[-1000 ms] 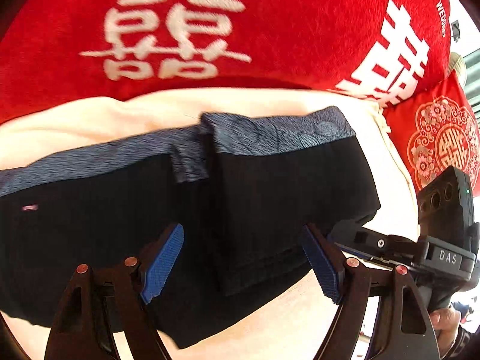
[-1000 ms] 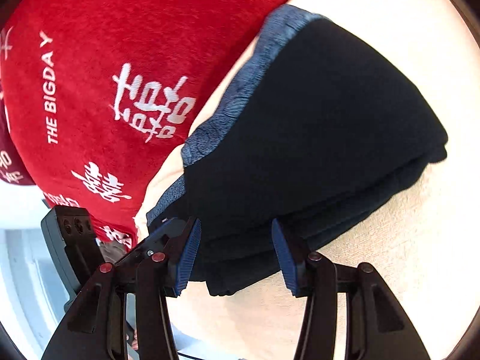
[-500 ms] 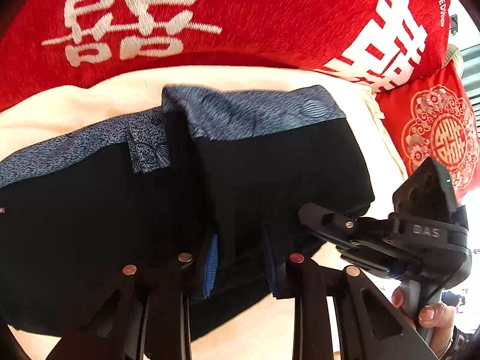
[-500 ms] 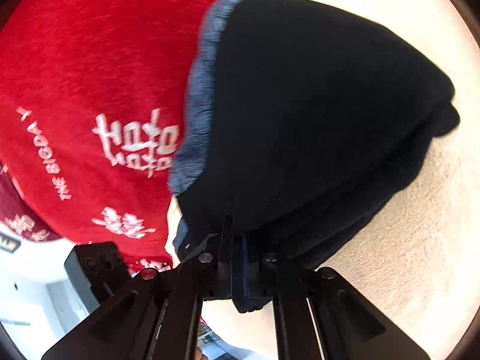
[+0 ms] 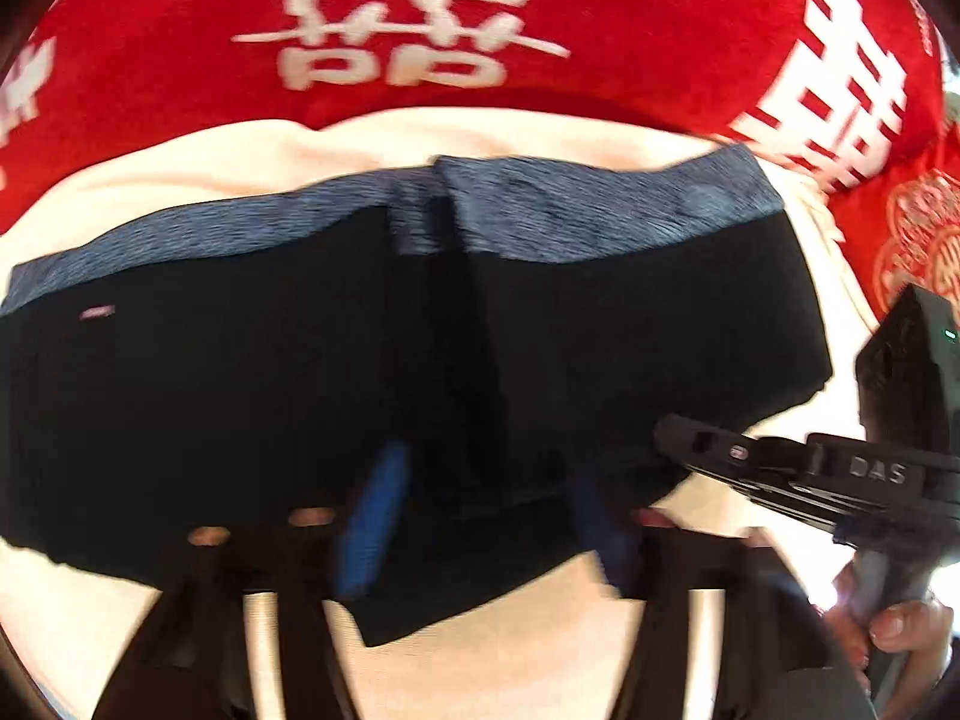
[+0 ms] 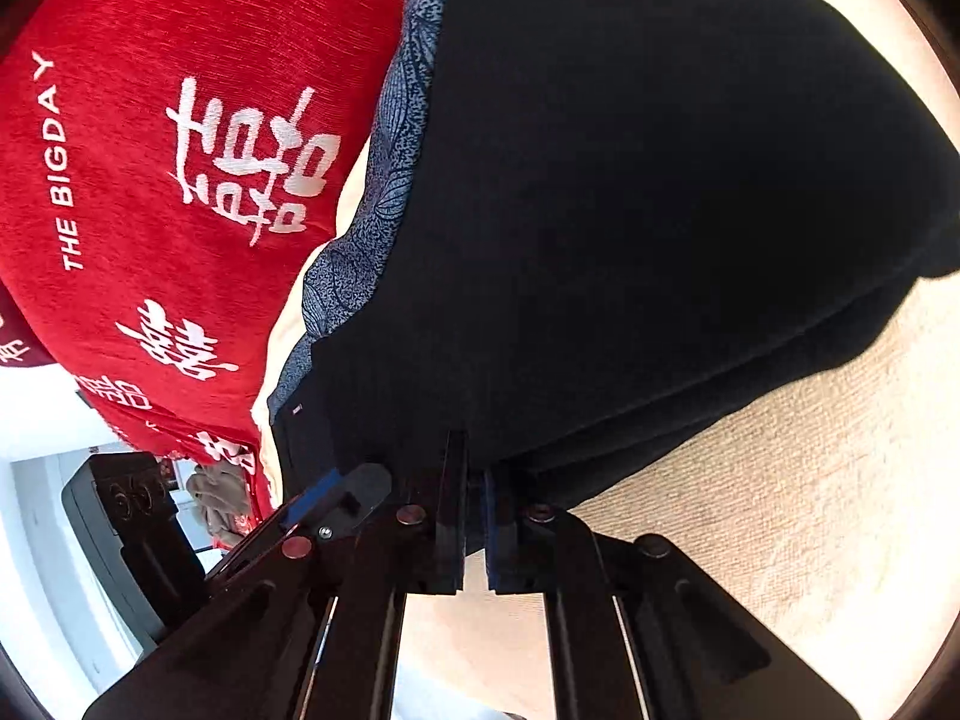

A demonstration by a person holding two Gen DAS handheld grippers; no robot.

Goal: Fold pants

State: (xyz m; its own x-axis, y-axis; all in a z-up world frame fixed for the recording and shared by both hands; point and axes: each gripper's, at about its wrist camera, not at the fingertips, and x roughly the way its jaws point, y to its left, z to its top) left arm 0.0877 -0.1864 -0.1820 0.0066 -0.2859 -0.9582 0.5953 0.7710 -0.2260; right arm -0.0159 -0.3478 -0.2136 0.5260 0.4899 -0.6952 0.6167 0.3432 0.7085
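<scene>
The black pants (image 5: 252, 396) with a blue-grey patterned waistband (image 5: 600, 210) lie folded on a cream cloth surface (image 5: 180, 180). A folded part lies on top at the right. My left gripper (image 5: 486, 516) is open, its blue pads on either side of the folded edge at the near side. My right gripper (image 6: 474, 480) is shut on the near edge of the folded pants (image 6: 660, 210). The right gripper also shows in the left wrist view (image 5: 798, 474), at the right end of the pants.
Red cushions with white characters (image 5: 420, 18) stand behind the pants, with another patterned one (image 5: 912, 240) at the far right. In the right wrist view the red cushion (image 6: 150, 180) lies left of the pants and cream cloth (image 6: 810, 480) lies right.
My left gripper, narrowed on the fold half a second ago, has opened again and pulled back a little. My right gripper closed on the pants edge and stays shut.
</scene>
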